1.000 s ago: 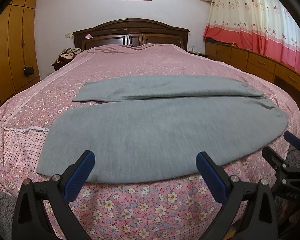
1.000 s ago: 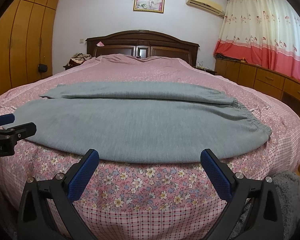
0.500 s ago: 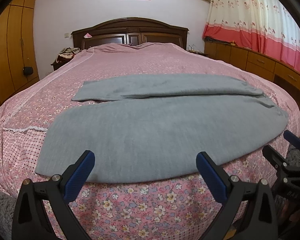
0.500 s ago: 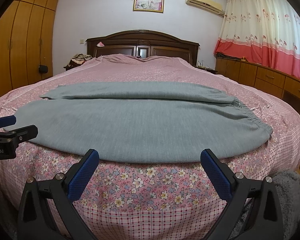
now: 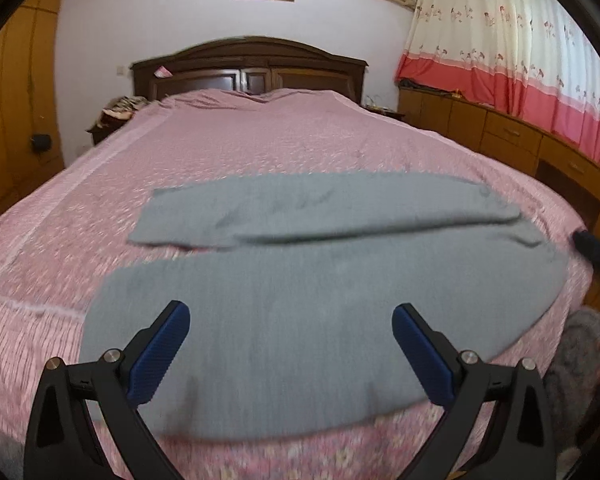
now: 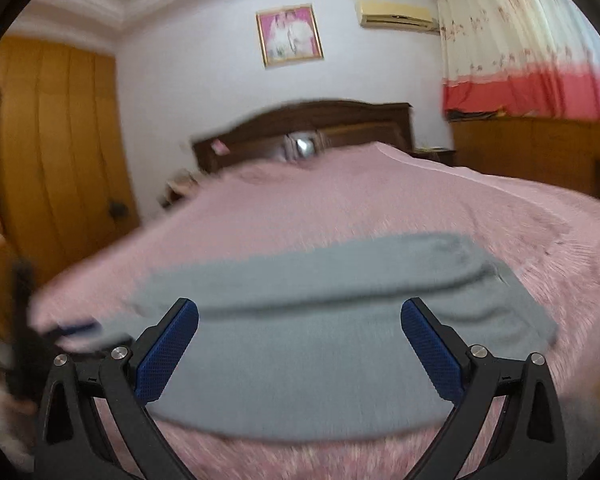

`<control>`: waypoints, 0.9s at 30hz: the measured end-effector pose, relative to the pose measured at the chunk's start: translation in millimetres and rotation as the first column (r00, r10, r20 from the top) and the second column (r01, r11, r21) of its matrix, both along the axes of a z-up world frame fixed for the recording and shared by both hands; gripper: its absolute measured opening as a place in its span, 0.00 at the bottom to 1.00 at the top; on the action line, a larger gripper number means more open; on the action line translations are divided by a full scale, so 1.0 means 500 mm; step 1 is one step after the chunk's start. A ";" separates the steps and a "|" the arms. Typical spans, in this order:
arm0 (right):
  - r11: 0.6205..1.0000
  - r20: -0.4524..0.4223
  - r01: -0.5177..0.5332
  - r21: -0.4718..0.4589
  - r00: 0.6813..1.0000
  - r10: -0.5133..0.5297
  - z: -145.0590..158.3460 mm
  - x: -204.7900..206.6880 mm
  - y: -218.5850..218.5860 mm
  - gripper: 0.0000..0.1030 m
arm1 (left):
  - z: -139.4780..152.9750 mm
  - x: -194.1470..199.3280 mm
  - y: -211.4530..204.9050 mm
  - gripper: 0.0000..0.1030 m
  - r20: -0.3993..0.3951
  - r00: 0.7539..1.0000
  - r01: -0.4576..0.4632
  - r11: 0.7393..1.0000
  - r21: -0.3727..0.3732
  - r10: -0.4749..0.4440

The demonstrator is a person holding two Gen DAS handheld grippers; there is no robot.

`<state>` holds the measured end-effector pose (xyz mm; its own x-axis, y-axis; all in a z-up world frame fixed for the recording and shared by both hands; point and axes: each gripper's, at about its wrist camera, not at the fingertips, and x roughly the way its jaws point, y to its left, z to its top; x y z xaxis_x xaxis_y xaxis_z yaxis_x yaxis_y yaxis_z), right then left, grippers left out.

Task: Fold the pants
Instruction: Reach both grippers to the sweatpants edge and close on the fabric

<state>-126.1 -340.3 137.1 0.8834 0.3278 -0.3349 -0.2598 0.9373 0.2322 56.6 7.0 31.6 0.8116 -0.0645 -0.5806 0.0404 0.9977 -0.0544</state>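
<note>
Grey pants (image 5: 300, 288) lie flat across the pink flowered bed (image 5: 260, 144), both legs pointing left and the waistband at the right. My left gripper (image 5: 290, 320) is open and empty, hovering over the near leg. My right gripper (image 6: 300, 320) is open and empty over the near edge of the pants (image 6: 320, 344) toward the waist end. The right wrist view is blurred and tilted. The right gripper's tip shows at the right edge of the left wrist view (image 5: 592, 248); the left gripper shows blurred at the left of the right wrist view (image 6: 24, 340).
A dark wooden headboard (image 5: 248, 64) is at the far end. Wooden wardrobes (image 5: 16, 100) stand on the left. A low wooden cabinet (image 5: 520, 140) under red and white curtains runs along the right. A grey rug (image 5: 576, 352) lies by the bed's near right corner.
Both grippers have risen and moved forward from below the bed's edge to over the near pant leg. The right wrist view has tilted and blurred. Both stay open.
</note>
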 end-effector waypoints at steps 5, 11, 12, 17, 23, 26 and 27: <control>0.984 -0.202 -0.052 0.173 0.975 0.087 0.056 0.149 -0.157 1.00 | 0.048 0.063 0.016 1.00 0.010 1.000 0.013 1.000 0.007 -0.013; 0.995 -0.360 -0.087 -0.037 0.930 0.068 0.054 0.317 -0.247 1.00 | 0.100 0.133 0.037 1.00 0.047 0.995 0.089 0.996 0.026 -0.090; 0.990 -0.388 -0.102 -0.096 0.920 0.057 0.053 0.348 -0.247 1.00 | 0.105 0.148 0.037 1.00 0.037 0.993 0.114 0.993 0.038 -0.115; 0.939 -0.432 -0.241 -0.245 0.894 0.117 0.054 0.456 -0.213 1.00 | 0.125 0.246 0.033 1.00 -0.035 0.978 0.208 0.956 0.209 -0.205; 0.793 -0.481 -0.440 -0.422 0.850 0.215 0.014 0.564 -0.113 1.00 | 0.093 0.356 0.030 1.00 -0.124 0.965 0.259 0.912 0.319 -0.231; 0.683 -0.520 -0.537 -0.495 0.813 0.263 -0.020 0.583 -0.060 1.00 | 0.063 0.398 0.018 1.00 -0.175 0.956 0.285 0.880 0.380 -0.234; 0.620 -0.537 -0.571 -0.538 0.799 0.270 -0.043 0.589 -0.040 0.99 | 0.052 0.407 0.018 1.00 -0.194 0.951 0.302 0.867 0.396 -0.242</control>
<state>168.6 -360.5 115.7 0.4563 0.1949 -0.8682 -0.6990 0.6824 -0.2141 260.3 15.9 57.4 0.7102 0.0005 -0.7040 0.3353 0.8790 0.3389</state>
